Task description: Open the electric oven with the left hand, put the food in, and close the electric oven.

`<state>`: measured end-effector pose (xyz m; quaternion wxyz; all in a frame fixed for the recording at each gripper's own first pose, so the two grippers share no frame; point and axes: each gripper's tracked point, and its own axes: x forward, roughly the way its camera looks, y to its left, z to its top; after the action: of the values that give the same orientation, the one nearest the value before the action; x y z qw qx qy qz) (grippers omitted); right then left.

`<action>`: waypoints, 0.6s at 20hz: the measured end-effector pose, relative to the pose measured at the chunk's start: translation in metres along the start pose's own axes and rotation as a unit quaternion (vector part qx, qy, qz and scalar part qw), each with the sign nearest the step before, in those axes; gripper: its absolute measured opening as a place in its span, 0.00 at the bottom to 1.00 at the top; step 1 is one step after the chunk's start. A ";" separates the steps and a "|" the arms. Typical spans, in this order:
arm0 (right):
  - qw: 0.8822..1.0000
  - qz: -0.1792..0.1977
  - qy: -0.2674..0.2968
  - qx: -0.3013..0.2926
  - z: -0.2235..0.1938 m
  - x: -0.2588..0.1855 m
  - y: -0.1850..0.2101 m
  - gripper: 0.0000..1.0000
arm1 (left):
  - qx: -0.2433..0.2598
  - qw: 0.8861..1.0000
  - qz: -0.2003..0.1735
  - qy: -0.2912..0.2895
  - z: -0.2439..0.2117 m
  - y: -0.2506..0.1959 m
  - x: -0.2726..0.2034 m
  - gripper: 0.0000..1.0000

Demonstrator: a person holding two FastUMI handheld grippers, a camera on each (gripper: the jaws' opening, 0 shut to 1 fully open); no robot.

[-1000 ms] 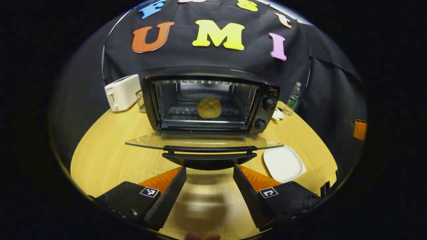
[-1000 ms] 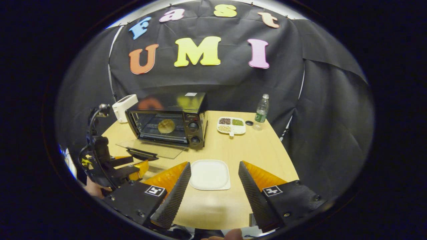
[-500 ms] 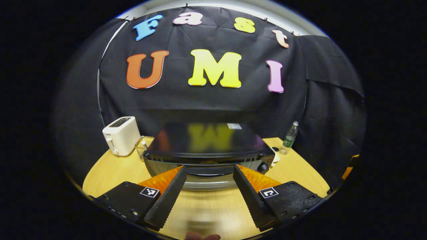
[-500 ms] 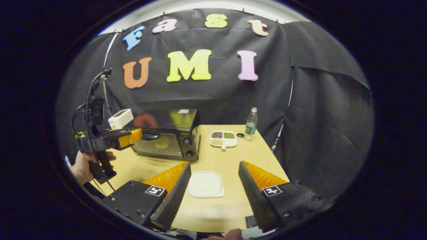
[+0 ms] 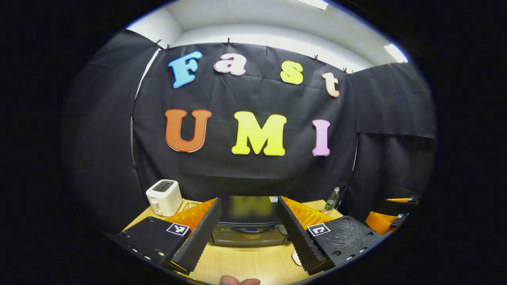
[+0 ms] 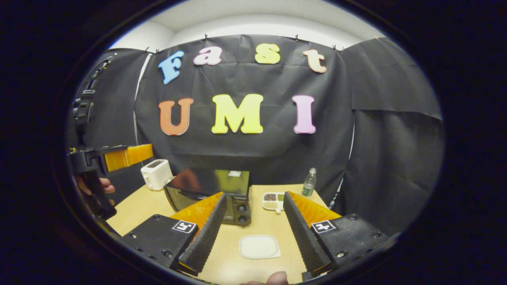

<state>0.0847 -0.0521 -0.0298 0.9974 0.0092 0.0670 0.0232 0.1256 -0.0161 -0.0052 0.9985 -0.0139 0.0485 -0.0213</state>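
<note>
Left gripper and right gripper: both spread, nothing held. One oven, door shut. One white plate, one toaster, one bottle.

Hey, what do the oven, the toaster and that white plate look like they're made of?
Oven: likely black painted metal with a gloss finish; its top mirrors the wall's colours.
Toaster: probably white plastic, smooth and rather matte, with rounded corners.
Plate: white and smooth with a soft sheen; ceramic or melamine, hard to tell.
Table: pale wood-grain surface, possibly laminate.
</note>
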 end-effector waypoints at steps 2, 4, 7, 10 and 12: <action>1.000 0.007 -0.021 0.004 0.017 -0.014 0.021 0.97 | 0.003 1.000 0.004 -0.022 0.020 0.010 -0.035 0.93; 0.999 0.012 -0.037 0.005 0.030 -0.031 0.039 0.99 | -0.001 1.000 0.003 -0.029 0.032 0.018 -0.069 0.93; 0.998 0.017 -0.054 0.007 0.042 -0.059 0.064 1.00 | -0.004 1.000 0.002 -0.028 0.037 0.029 -0.109 0.93; 0.998 0.021 -0.065 0.014 0.047 -0.091 0.084 1.00 | -0.003 1.000 0.003 -0.028 0.038 0.038 -0.147 0.93; 0.997 0.022 -0.066 0.018 0.043 -0.111 0.094 1.00 | 0.001 1.000 0.002 -0.031 0.036 0.043 -0.169 0.92</action>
<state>-0.0236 0.0363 0.0297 0.9986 0.0301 0.0011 0.0431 -0.0367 0.0350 0.0453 0.9996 -0.0134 0.0178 -0.0189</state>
